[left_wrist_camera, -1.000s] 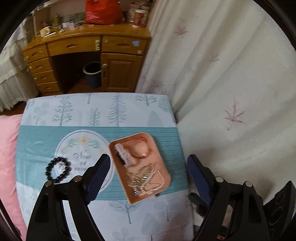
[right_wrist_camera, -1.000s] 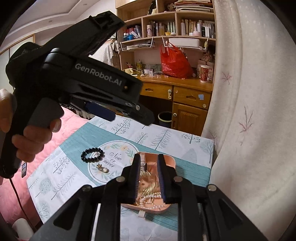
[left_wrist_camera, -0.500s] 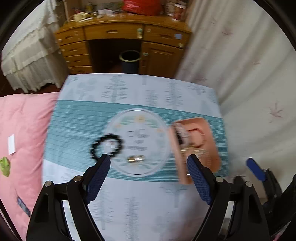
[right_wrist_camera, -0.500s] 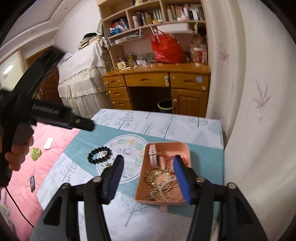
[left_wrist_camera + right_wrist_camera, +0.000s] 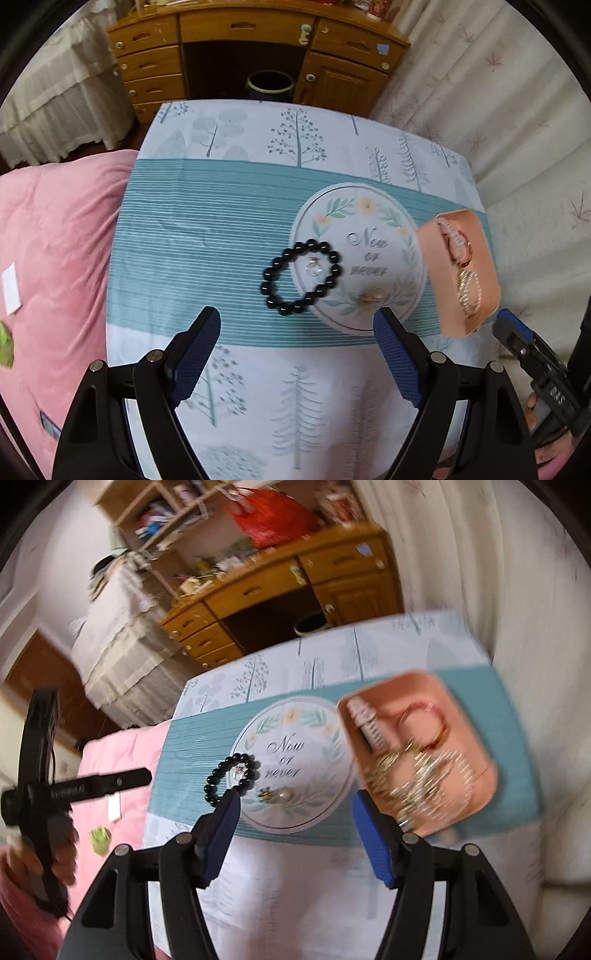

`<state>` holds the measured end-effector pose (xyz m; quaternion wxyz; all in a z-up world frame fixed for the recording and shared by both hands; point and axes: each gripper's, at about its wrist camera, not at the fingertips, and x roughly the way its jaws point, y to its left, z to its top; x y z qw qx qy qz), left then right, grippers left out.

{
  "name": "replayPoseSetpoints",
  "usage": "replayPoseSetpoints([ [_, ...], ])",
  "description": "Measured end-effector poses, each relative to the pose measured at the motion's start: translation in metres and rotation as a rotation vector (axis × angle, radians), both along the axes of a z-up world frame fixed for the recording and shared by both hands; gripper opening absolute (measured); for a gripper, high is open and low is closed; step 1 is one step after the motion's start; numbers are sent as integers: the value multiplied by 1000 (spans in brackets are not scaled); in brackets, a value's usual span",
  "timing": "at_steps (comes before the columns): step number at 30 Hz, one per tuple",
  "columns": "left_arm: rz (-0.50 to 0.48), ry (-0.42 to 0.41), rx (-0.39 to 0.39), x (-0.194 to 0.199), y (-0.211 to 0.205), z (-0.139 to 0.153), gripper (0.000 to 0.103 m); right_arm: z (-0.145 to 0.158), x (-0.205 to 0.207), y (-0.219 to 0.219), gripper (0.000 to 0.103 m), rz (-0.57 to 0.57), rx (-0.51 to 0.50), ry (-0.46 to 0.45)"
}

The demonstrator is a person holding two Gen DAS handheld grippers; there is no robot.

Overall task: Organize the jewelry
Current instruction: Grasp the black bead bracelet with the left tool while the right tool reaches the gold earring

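A black bead bracelet lies on the patterned cloth, ringing a small clear-stoned piece. A gold piece lies beside it on the round "Now or never" print. The pink tray at the right holds a watch and tangled chains. My left gripper hangs open just short of the bracelet, nothing between its fingers. My right gripper is opening and empty above the cloth. The bracelet is by its left finger and the tray by its right.
A pink quilt lies left of the cloth, with a white paper slip on it. A wooden desk with a dark bin under it stands behind. White curtains hang at the right. A hand grips the other tool's black handle.
The left gripper has swung left from over the tray to the bracelet and come lower. The right gripper's jaws have gone from nearly shut to wide, and it has rolled and dropped nearer the cloth.
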<state>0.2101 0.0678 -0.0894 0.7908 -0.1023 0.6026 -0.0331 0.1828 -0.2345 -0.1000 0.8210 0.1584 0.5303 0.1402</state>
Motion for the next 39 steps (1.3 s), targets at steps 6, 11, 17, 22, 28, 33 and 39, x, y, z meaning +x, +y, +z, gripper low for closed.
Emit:
replayPoseSetpoints([
  [6, -150, 20, 101, 13, 12, -43, 83, -36, -4, 48, 64, -70, -109, 21],
  [11, -230, -6, 118, 23, 13, -73, 83, -54, -9, 82, 63, -29, -195, -48],
  [17, -249, -26, 100, 37, 15, -103, 64, -80, -8, 120, 49, 40, -370, -154],
  [22, -260, -22, 53, 46, 19, -118, 55, -97, -1, 134, 28, 96, -464, -168],
  [28, -331, -70, 81, 45, 12, -119, 50, -105, 2, 142, 26, 137, -498, -155],
  [33, -321, -72, 37, 43, 13, -118, 13, -110, 6, 148, 26, 152, -517, -144],
  [39, -276, -49, 5, 35, 16, -117, 13, -112, 13, 150, 22, 158, -514, -113],
])
